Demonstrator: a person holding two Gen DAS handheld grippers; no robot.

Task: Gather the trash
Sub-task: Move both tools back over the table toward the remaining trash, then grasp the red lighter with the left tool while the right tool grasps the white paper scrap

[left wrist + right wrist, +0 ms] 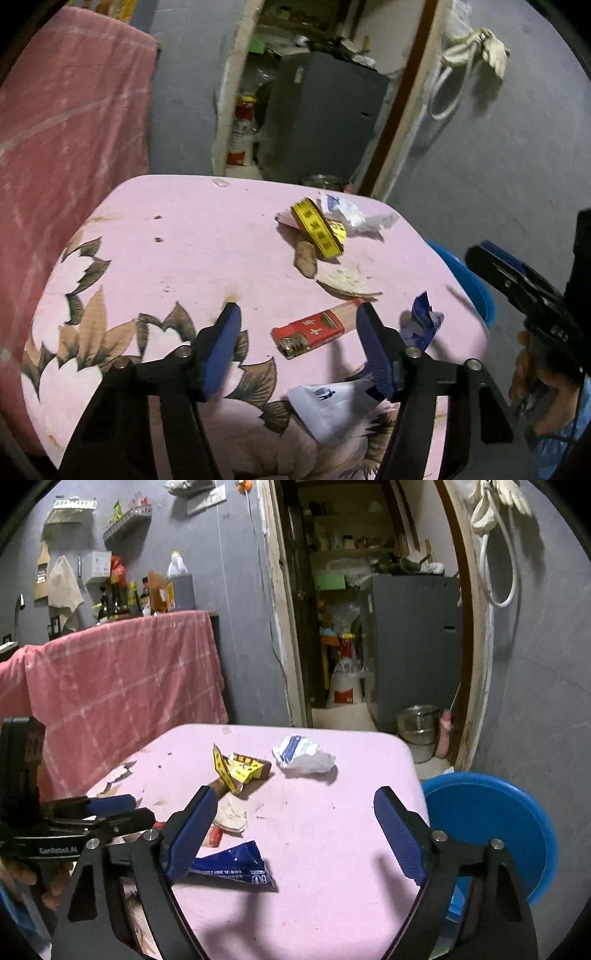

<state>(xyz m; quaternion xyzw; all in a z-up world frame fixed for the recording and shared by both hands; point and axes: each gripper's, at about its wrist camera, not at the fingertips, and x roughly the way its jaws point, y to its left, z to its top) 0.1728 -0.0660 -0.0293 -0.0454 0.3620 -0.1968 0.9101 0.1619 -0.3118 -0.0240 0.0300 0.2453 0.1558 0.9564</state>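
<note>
Trash lies on a pink flowered table. A red cigarette pack sits between the fingers of my open left gripper, which hovers over it. A blue wrapper lies right of it, also in the right wrist view. A white paper lies near the front. Farther back are a yellow box, a white crumpled wrapper and a flat bread scrap. My right gripper is open and empty above the table, beside the blue wrapper.
A blue plastic basin stands at the table's right edge. A pink checked cloth hangs at the left. A doorway behind shows a grey cabinet and a metal pot.
</note>
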